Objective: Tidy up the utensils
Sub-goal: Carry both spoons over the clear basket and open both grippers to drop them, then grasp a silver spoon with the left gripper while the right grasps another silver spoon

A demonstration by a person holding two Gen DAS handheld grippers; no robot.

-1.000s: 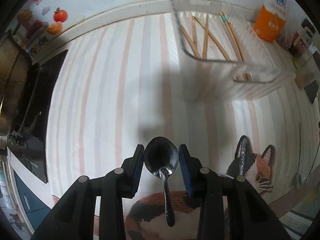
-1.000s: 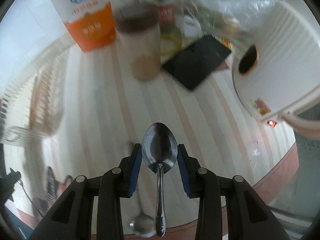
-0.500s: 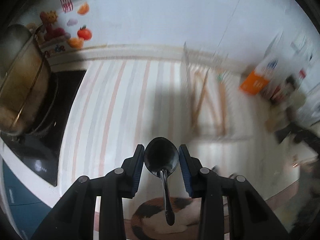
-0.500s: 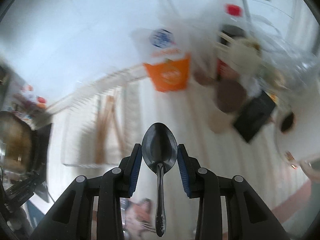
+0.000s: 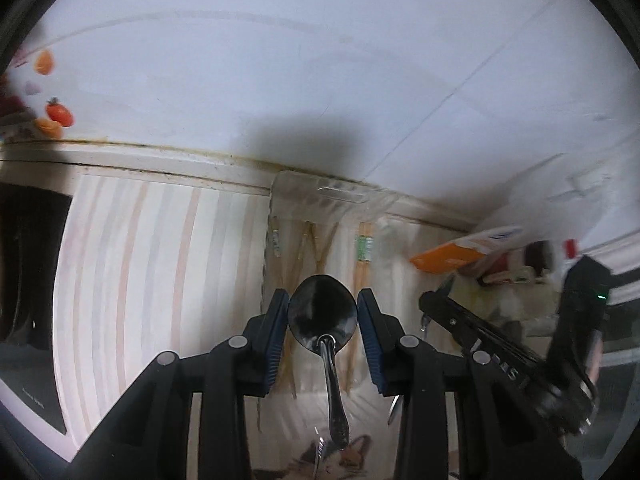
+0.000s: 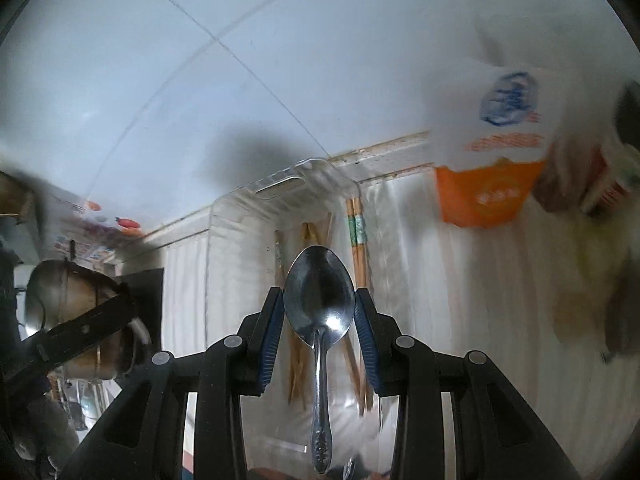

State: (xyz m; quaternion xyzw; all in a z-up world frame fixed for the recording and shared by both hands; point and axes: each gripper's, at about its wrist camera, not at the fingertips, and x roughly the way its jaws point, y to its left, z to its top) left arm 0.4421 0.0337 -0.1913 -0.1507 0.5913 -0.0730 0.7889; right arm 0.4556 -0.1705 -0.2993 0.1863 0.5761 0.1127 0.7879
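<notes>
My left gripper (image 5: 322, 314) is shut on the bowl of a metal spoon (image 5: 325, 320), its handle hanging back towards the camera. My right gripper (image 6: 319, 307) is shut on the bowl of a second metal spoon (image 6: 319, 308) in the same way. Both are held up in the air in front of a clear plastic organizer tray (image 5: 320, 196), also in the right wrist view (image 6: 288, 190), which holds several wooden chopsticks (image 6: 357, 240). The right gripper's body shows at the right of the left wrist view (image 5: 500, 356).
An orange and white carton (image 6: 492, 184) stands to the right of the tray by the wall. A metal pot (image 6: 72, 308) on a black stove is at the left. A cat-print mat (image 5: 336, 464) with another utensil lies below. The counter is striped.
Both grippers rose and tilted up with their spoons, swinging to face the organizer tray and the wall. The right gripper has come into the left wrist view.
</notes>
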